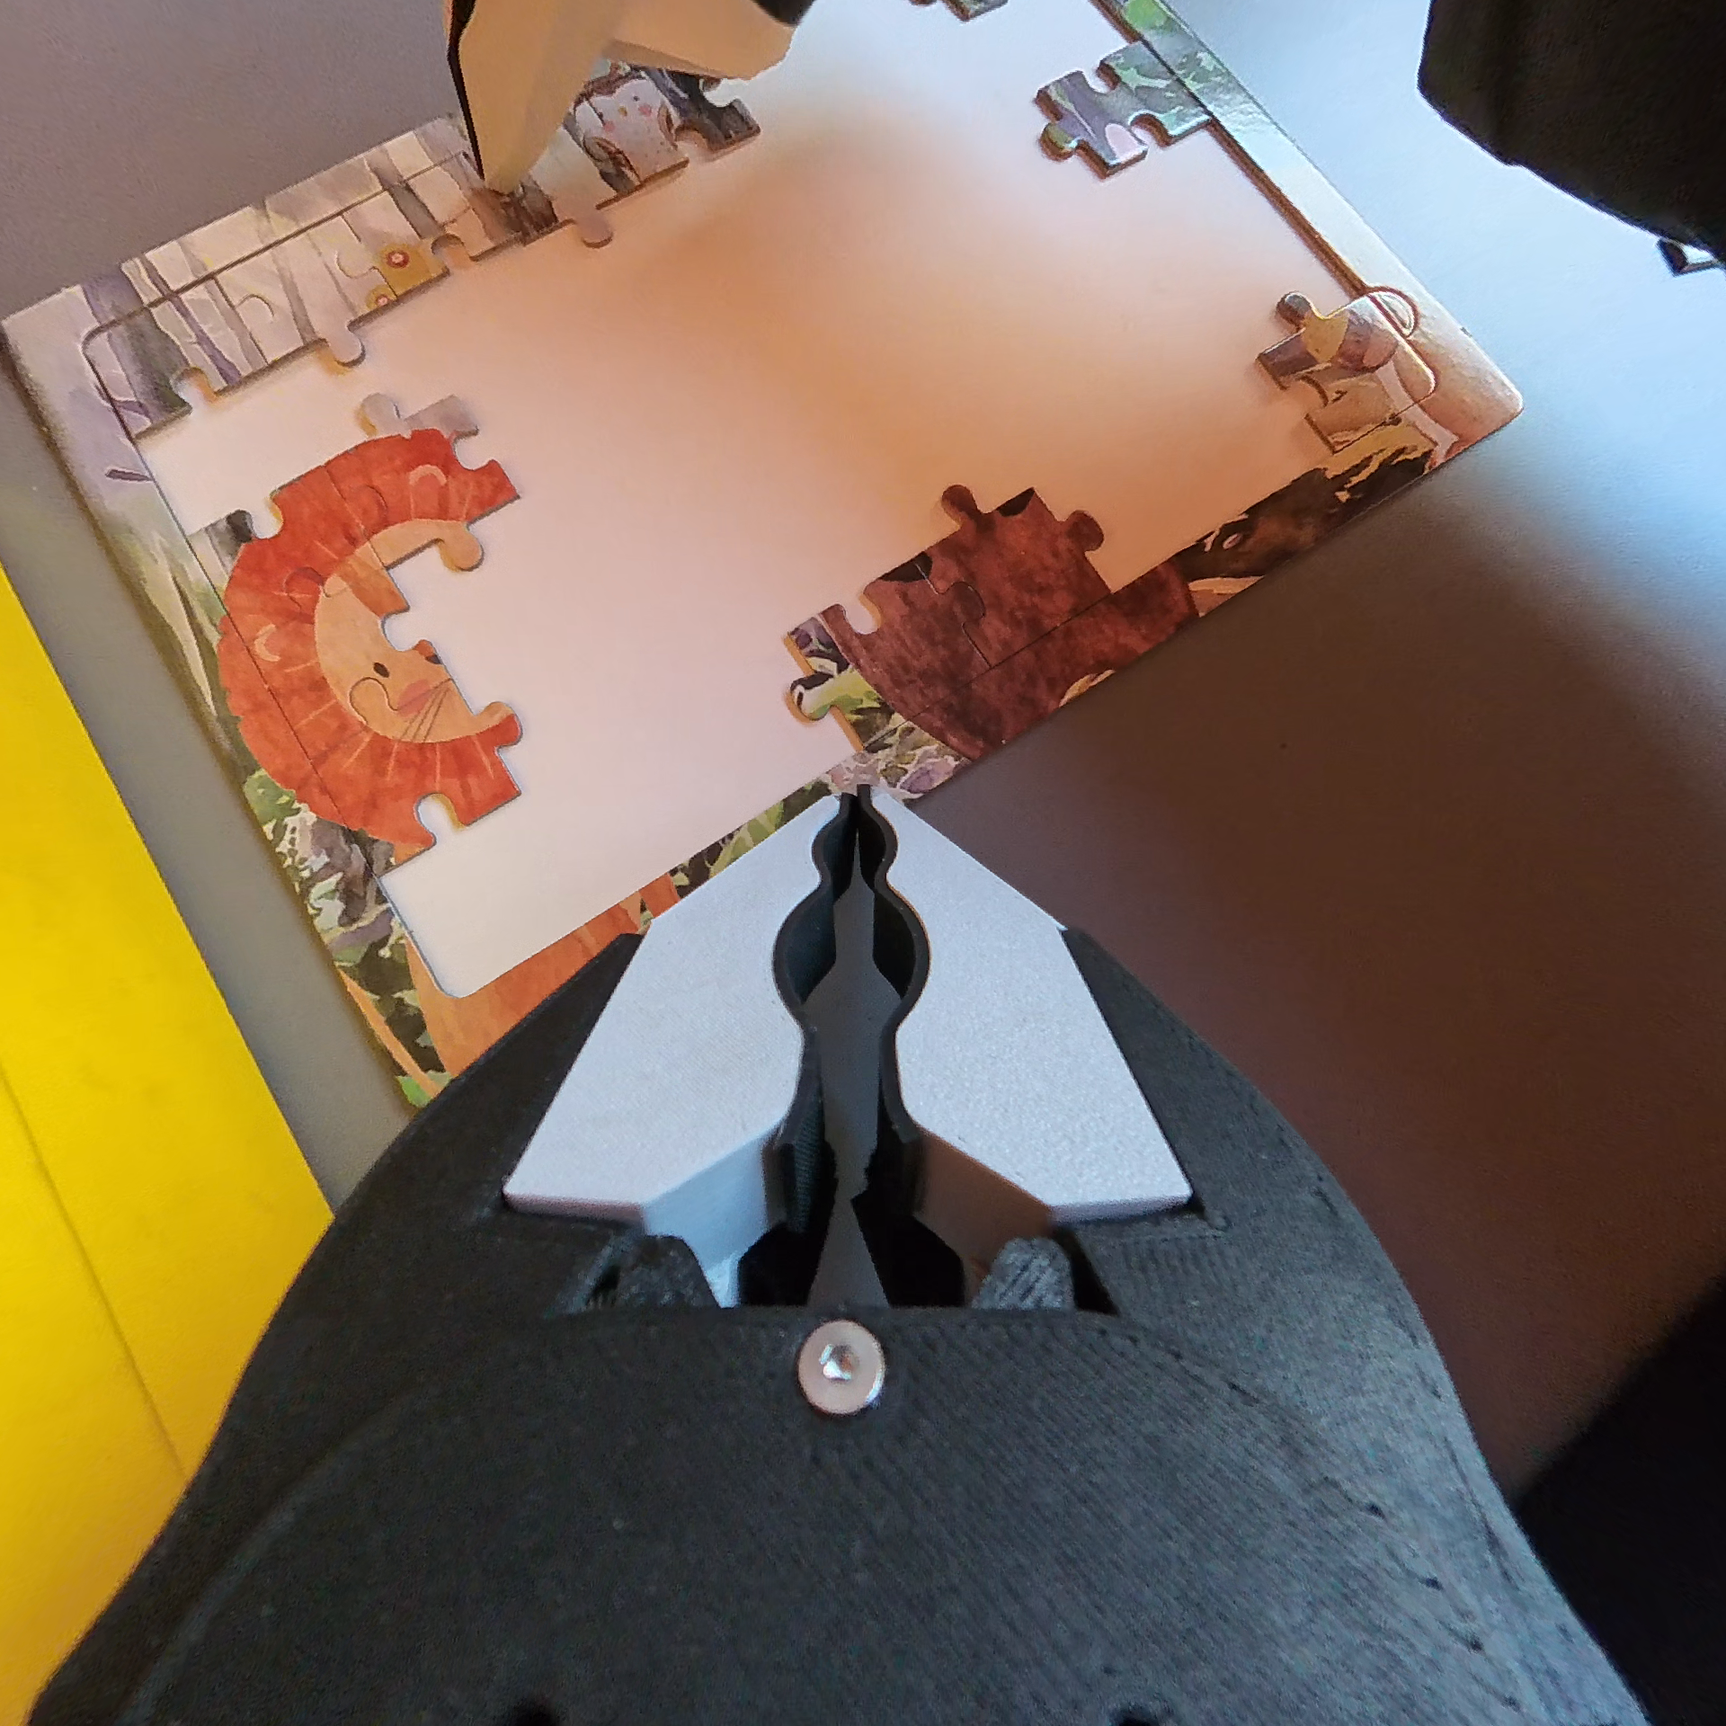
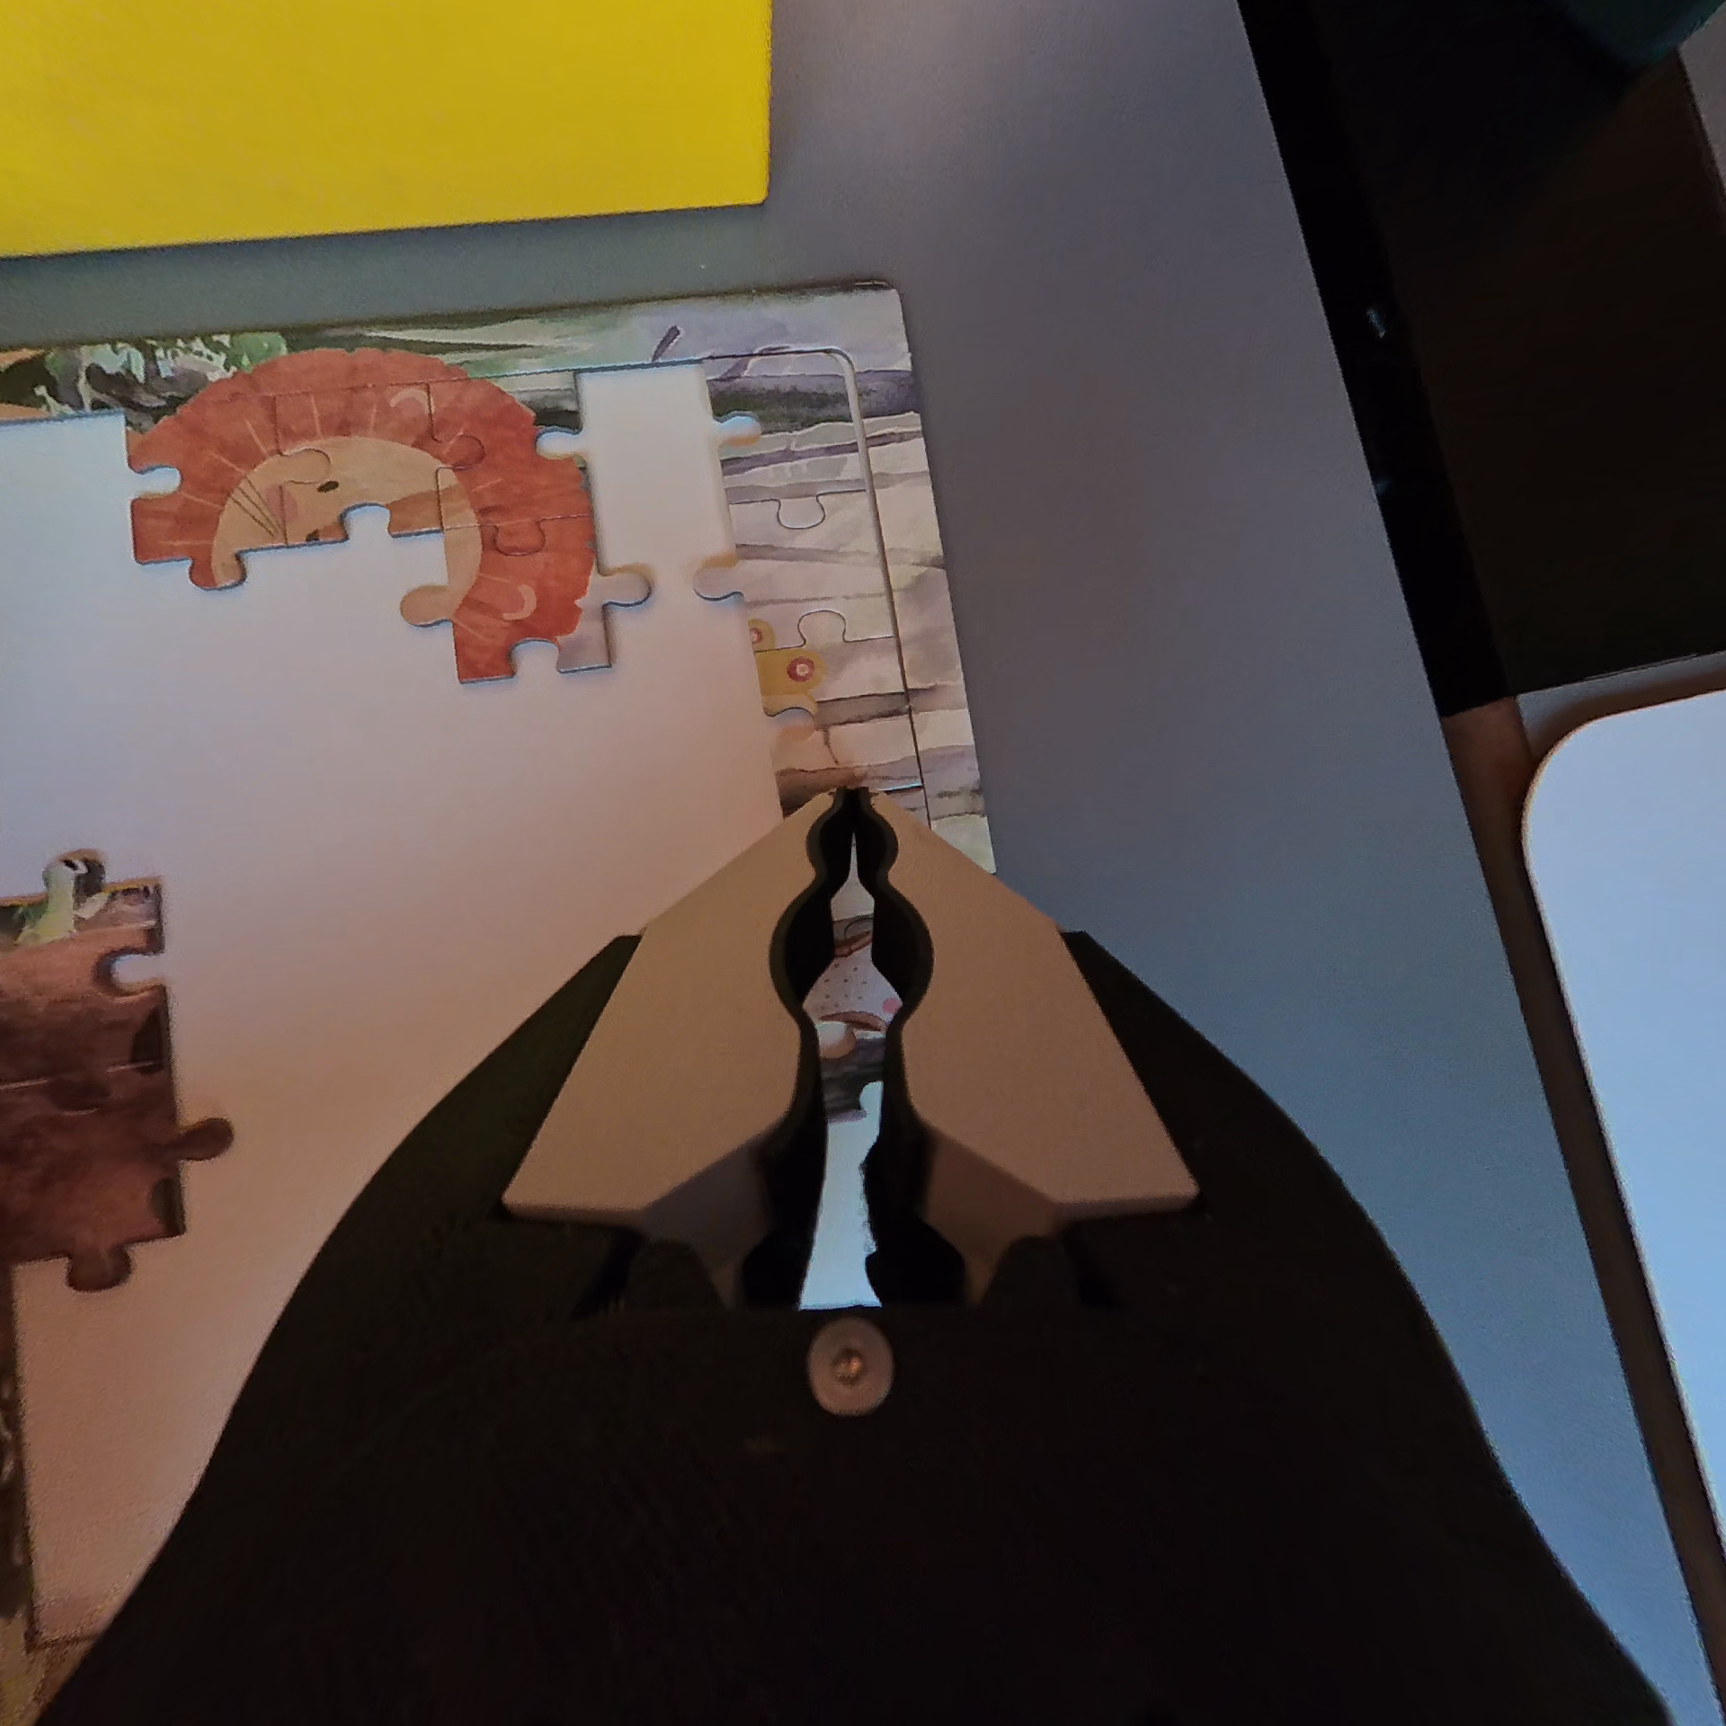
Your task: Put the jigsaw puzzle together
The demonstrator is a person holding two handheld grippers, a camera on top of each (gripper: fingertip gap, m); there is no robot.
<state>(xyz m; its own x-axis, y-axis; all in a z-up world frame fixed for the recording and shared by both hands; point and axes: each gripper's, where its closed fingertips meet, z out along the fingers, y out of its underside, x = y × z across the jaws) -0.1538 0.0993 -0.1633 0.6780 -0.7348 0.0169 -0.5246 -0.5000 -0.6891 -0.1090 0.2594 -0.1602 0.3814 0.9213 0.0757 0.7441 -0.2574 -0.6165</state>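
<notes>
Pressing puzzle frame (image 2: 943,598) edge, right gripper (image 2: 855,794) jaws closed, left gripper (image 1: 861,794) closed, white middle bare.

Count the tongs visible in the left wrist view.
2. Left tongs, shut, at the puzzle board's near edge; right tongs far side, tips on the strip of placed pieces. None apparently hidden.

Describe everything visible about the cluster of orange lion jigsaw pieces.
The cluster of orange lion jigsaw pieces is several flat cardboard pieces interlocked, showing an orange mane around a tan face with an eye, nose and whiskers. It lies flat on the white puzzle tray, joined to the tray's picture border along one side. Knobs and notches face the bare middle. Neither gripper touches it.
</notes>
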